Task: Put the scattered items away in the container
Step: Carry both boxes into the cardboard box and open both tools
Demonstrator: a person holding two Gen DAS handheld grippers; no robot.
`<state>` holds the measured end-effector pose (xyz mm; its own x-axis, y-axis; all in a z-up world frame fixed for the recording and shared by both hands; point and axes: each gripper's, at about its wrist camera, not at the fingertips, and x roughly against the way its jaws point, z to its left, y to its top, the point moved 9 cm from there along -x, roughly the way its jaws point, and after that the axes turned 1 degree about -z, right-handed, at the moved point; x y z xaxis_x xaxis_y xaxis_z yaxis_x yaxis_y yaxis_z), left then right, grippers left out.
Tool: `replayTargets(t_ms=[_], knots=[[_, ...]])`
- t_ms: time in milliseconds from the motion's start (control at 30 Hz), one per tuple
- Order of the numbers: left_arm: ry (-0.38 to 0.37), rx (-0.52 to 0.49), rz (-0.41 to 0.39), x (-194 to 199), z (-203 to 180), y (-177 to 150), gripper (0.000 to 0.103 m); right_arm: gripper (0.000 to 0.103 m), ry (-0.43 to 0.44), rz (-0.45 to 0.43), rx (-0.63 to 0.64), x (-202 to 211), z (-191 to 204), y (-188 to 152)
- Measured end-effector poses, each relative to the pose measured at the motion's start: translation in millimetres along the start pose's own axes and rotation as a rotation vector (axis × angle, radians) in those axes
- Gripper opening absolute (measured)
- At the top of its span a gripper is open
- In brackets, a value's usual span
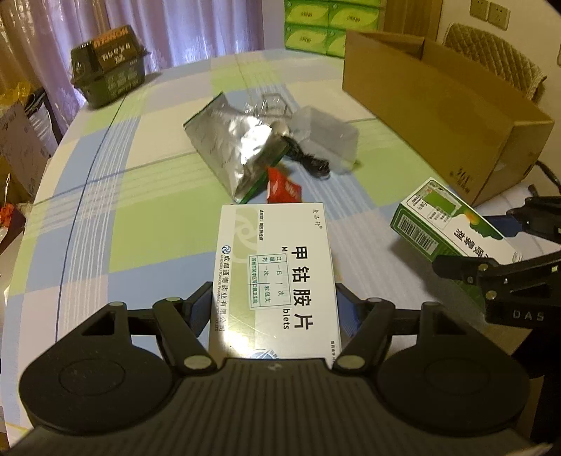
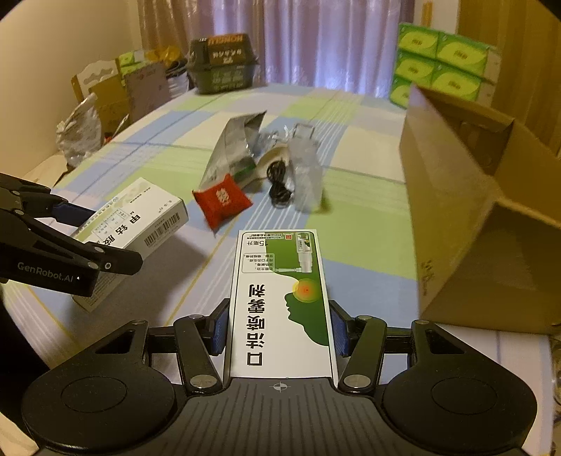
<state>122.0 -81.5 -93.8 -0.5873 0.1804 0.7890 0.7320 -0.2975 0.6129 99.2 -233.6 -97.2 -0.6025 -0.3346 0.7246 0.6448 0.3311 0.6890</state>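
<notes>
My left gripper (image 1: 275, 308) is shut on a white medicine box (image 1: 273, 273) with black characters, held above the table. My right gripper (image 2: 278, 328) is shut on a green and white spray box (image 2: 280, 301). Each box also shows in the other view: the white box (image 2: 140, 224) at the left, the green box (image 1: 452, 224) at the right. An open cardboard box (image 1: 438, 105) (image 2: 473, 210) stands at the right. On the table's middle lie a silver foil bag (image 1: 235, 147) (image 2: 231, 147), a red sachet (image 1: 284, 189) (image 2: 222, 201), a black cable (image 1: 308, 163) (image 2: 277, 182) and a clear plastic bag (image 1: 329, 133) (image 2: 306, 172).
A checked cloth (image 1: 115, 228) (image 2: 350, 238) covers the round table. A dark green carton (image 1: 108, 66) (image 2: 222, 63) sits at the far edge. Green tissue packs (image 1: 326, 24) (image 2: 441, 66) are stacked behind the cardboard box. Bags and cartons (image 2: 105, 101) crowd the table's left side.
</notes>
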Motion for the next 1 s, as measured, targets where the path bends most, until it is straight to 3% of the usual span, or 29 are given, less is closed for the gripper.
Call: replayTargets(t_ms=[500,1000], knots=[[-0.084,-0.036,-0.094,34,-51,37,0.067,0.058,-0.098,-0.150,-0.035,68,-31,33],[-0.234,-0.125,-0.197,36,-166,140,0.067,0.058,-0.251,-0.251,-0.100,106,-149,74]])
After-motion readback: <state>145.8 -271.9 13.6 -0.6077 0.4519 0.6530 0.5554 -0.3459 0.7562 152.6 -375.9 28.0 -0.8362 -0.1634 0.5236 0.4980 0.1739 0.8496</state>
